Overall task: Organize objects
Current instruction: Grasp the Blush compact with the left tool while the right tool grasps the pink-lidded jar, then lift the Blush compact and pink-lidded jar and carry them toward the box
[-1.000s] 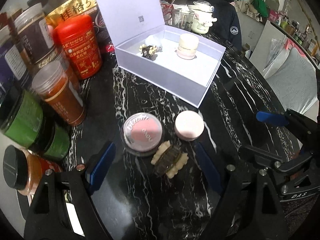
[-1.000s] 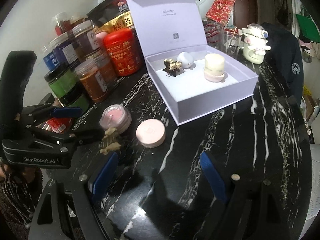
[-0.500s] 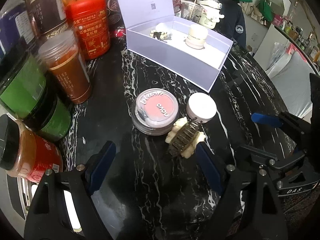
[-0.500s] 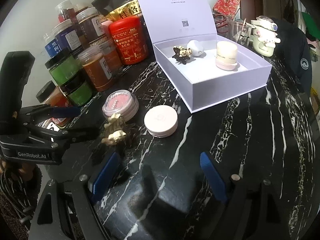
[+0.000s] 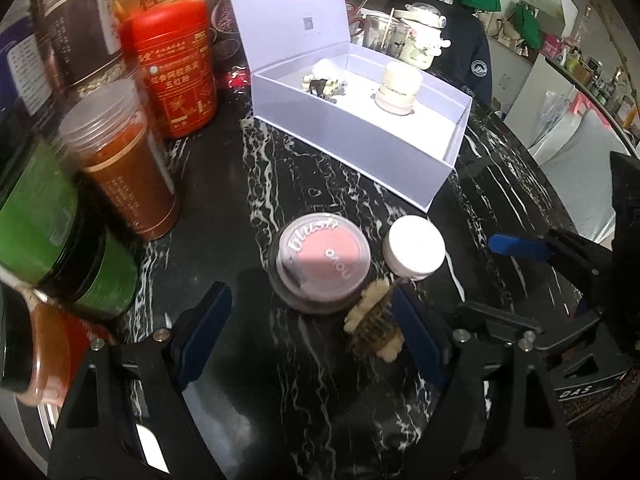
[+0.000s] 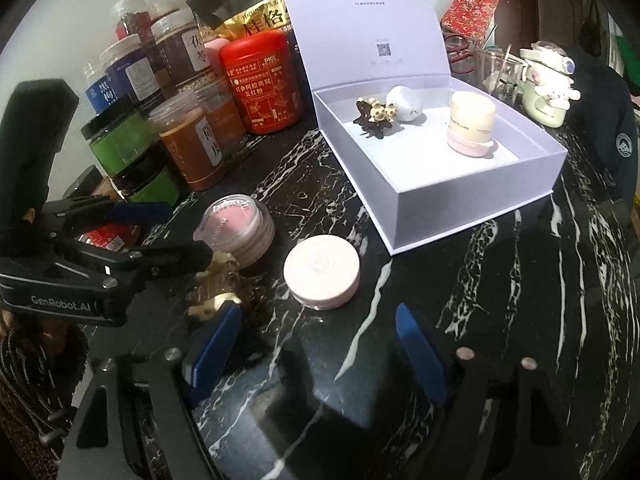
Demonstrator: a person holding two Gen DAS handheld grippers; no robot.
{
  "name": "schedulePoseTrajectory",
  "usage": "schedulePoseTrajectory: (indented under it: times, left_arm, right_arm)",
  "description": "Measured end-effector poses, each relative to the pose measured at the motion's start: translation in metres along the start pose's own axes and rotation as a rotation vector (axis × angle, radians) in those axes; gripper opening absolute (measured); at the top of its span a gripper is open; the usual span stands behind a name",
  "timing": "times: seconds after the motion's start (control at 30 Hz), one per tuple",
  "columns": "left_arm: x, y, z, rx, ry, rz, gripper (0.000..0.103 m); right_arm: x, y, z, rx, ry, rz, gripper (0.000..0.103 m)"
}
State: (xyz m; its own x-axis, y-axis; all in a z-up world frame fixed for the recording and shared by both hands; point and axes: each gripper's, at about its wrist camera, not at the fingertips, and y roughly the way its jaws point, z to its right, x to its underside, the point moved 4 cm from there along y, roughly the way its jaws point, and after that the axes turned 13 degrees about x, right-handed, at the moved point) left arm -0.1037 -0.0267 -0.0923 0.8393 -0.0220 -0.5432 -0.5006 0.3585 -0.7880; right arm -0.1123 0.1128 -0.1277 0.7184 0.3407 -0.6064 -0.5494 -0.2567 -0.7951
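While lying flat, hair clip [image 5: 374, 326] (beside blush pot [image 5: 323, 258]) points diagonally.

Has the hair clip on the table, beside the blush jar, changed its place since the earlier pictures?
No. The hair clip lies against the blush jar and near the white round tin, as before; only the camera came closer.

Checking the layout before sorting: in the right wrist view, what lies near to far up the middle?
Pink round jar → open white box → cream jar inside it → box lid.
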Motion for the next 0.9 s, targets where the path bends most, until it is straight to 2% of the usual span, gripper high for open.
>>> schedulePoseTrajectory:
  times: [0.13,0.5,0.63,0.77,0.9]
  left_arm:
    - [-0.005,0.004,-0.001,0.032,0.004,0.003,0.067]
    - [-0.012,0.017,0.004,0.053,0.054,0.000,0.064]
    - [-0.013,0.021,0.004,0.035,0.070,-0.003,0.054]
    - [-0.014,0.022,0.004,0.029,0.087,0.003,0.053]
    - [-0.014,0.023,0.004,0.025,0.096,0.003,0.053]
  right_arm:
    - [-0.003,0.010,-0.003,0.000,-0.019,-0.013,0.072]
    - [-0.008,0.031,-0.011,0.033,-0.079,-0.026,0.067]
    - [-0.008,0.036,-0.009,0.035,-0.078,-0.030,0.064]
    - [-0.009,0.039,-0.008,0.041,-0.075,-0.029,0.062]
    - [-0.009,0.038,-0.011,0.029,-0.086,-0.024,0.051]
